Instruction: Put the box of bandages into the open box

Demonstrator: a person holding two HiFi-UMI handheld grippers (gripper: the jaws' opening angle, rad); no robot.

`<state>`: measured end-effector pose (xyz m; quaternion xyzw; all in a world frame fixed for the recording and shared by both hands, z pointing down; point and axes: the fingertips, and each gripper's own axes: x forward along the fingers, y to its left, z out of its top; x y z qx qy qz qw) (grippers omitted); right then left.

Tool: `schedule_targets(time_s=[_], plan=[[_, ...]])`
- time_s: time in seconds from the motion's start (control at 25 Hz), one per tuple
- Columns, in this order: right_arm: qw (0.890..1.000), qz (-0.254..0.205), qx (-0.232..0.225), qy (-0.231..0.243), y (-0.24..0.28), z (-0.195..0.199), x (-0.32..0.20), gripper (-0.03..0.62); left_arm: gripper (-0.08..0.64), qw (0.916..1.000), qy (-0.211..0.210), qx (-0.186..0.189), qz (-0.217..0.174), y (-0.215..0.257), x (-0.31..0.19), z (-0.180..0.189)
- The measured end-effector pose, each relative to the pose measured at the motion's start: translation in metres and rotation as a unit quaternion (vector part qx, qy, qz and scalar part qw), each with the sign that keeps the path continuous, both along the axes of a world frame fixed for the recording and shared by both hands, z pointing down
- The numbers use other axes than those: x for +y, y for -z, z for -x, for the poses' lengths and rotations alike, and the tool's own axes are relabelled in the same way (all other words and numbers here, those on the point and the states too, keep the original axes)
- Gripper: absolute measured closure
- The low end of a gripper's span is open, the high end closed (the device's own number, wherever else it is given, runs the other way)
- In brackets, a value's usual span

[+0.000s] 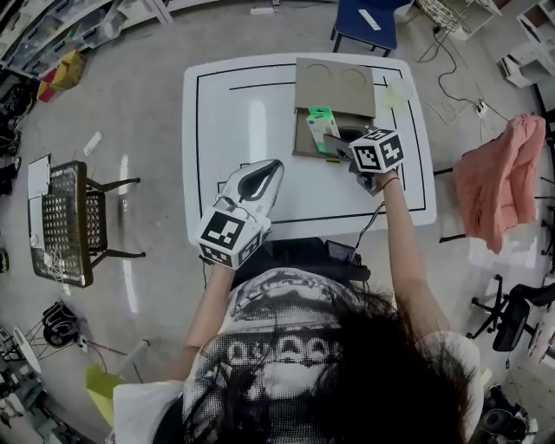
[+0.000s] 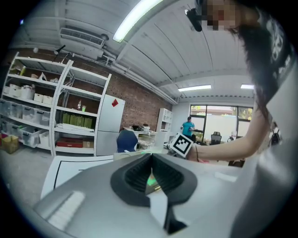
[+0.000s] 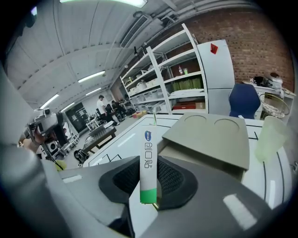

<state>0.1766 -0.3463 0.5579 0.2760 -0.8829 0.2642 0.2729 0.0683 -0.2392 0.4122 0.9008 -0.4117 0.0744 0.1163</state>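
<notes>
The box of bandages (image 1: 319,127), narrow and white with a green end, sits upright between the jaws of my right gripper (image 1: 336,144), which is shut on it. It hovers over the open brown cardboard box (image 1: 334,87) at the far middle of the white table (image 1: 217,113). In the right gripper view the bandage box (image 3: 148,162) stands between the black pads of the right gripper (image 3: 149,183), with the cardboard box's lid (image 3: 209,135) just ahead. My left gripper (image 1: 274,166) lies near the table's front, jaws together and empty. In its own view the left gripper (image 2: 151,160) points toward the right one.
A translucent plastic cup (image 1: 397,92) stands on the table right of the cardboard box. A blue chair (image 1: 364,22) is beyond the table, a black mesh stool (image 1: 65,221) to the left, and a pink cloth (image 1: 499,178) hangs at the right. Cables lie on the floor.
</notes>
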Motion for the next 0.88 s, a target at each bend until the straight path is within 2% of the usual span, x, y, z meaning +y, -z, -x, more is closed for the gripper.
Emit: schedule_targets(time_s=[0.2,0.52,0.68,0.88], plan=[[0.997,0.065,-0.009,0.038,-0.023,0.003,-0.012,0.500,0.560,0.9999,0.016,0.000,0.003,0.000,-0.003,0.002],[0.982,0.172,-0.026,0.073,-0.052,0.002,-0.018,0.500,0.560,0.9995,0.029,-0.001,0.012,-0.005,-0.009,-0.002],[0.975,0.204,-0.048,0.076,-0.058,0.006,-0.022,0.500,0.560,0.9992,0.036,-0.006,0.016,-0.008,-0.013,0.002],[0.970,0.222,-0.062,0.072,-0.063,0.013,-0.029,0.492,0.560,0.9988,0.043,-0.006,0.020,-0.010,-0.019,0.005]])
